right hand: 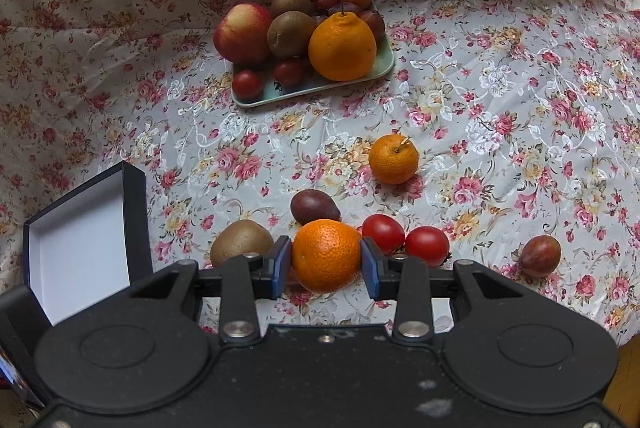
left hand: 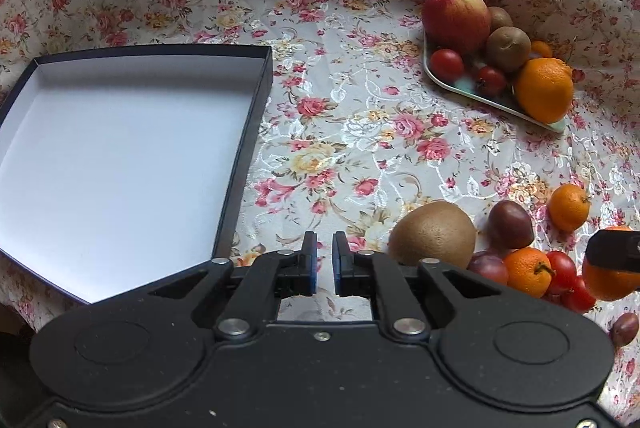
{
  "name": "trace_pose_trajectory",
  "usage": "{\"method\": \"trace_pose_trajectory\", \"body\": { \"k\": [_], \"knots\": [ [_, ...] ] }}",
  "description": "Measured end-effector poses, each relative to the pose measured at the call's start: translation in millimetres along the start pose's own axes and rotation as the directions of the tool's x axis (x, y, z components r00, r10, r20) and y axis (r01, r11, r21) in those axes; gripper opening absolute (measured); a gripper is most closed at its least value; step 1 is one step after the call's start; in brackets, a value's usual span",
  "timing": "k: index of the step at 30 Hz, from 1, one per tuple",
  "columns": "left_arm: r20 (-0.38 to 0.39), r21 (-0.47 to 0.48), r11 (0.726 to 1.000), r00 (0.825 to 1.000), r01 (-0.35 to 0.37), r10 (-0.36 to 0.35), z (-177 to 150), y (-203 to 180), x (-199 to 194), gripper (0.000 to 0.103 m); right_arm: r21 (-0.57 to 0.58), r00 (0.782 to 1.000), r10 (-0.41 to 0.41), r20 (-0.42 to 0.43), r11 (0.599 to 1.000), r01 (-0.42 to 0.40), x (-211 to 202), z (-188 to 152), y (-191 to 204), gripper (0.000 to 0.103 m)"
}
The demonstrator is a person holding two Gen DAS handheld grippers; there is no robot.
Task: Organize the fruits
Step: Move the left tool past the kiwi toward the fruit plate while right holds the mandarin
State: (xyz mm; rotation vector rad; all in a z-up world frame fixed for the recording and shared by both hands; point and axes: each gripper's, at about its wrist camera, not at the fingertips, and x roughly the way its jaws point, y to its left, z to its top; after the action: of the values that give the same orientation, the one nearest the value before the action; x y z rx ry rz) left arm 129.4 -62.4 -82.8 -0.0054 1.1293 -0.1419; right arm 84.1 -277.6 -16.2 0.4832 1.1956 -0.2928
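Note:
My right gripper (right hand: 326,258) is shut on a mandarin (right hand: 326,244), which sits between its blue pads. One of its fingers (left hand: 612,248) shows against that mandarin (left hand: 608,282) in the left wrist view. Loose fruit lies around it: a kiwi (right hand: 240,242), a dark plum (right hand: 314,206), two tomatoes (right hand: 383,232), another mandarin (right hand: 394,158) and a plum (right hand: 540,255) off to the right. My left gripper (left hand: 325,264) hovers between the dark box (left hand: 120,156) and the kiwi (left hand: 434,234), its fingers nearly together with nothing between them.
A pale green tray (right hand: 320,94) at the back holds an apple (right hand: 242,32), kiwis, a large orange (right hand: 342,46), tomatoes and plums. The box (right hand: 80,248) is white inside and holds nothing. A flowered cloth (left hand: 340,132) covers the table and rises in folds behind.

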Motion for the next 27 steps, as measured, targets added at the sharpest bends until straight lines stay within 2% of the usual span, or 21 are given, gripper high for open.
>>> {"method": "trace_pose_trajectory", "body": {
  "k": [3, 4, 5, 6, 9, 15, 22, 27],
  "knots": [
    [-0.026, 0.031, 0.999, 0.999, 0.022, -0.021, 2, -10, -2, 0.017, 0.016, 1.000, -0.003, -0.004, 1.000, 0.003, -1, 1, -7, 0.038],
    [-0.035, 0.045, 0.999, 0.999, 0.028, -0.027, 4, -14, -2, 0.020, 0.021, 1.000, -0.004, -0.005, 1.000, 0.004, -1, 2, -9, 0.038],
    [-0.040, 0.057, 0.998, 0.998, 0.041, -0.039, 5, -17, -4, 0.029, 0.025, 1.000, -0.004, -0.004, 1.000, 0.004, -2, 1, -11, 0.038],
    [-0.045, 0.068, 0.996, 0.998, 0.053, -0.050, 7, -21, -5, 0.033, 0.028, 1.000, -0.005, -0.004, 1.000, 0.005, -2, 2, -14, 0.038],
    [-0.053, 0.084, 0.995, 0.997, 0.054, -0.050, 11, -29, -8, 0.033, 0.039, 1.000, -0.008, -0.004, 0.999, 0.008, -5, 3, -22, 0.038],
    [-0.057, 0.078, 0.992, 0.994, 0.098, -0.094, 26, -41, -17, 0.034, 0.066, 1.000, -0.008, -0.005, 0.998, 0.009, -9, 6, -41, 0.038],
    [-0.102, 0.121, 0.988, 0.991, 0.098, -0.086, 39, -62, -17, 0.034, 0.115, 1.000, 0.001, -0.002, 0.993, 0.000, -19, 10, -67, 0.038],
    [-0.074, 0.141, 0.984, 0.993, 0.105, -0.095, 59, -85, -20, 0.034, 0.144, 1.000, -0.007, 0.001, 0.989, 0.007, -24, 10, -83, 0.038]
  ]
}}
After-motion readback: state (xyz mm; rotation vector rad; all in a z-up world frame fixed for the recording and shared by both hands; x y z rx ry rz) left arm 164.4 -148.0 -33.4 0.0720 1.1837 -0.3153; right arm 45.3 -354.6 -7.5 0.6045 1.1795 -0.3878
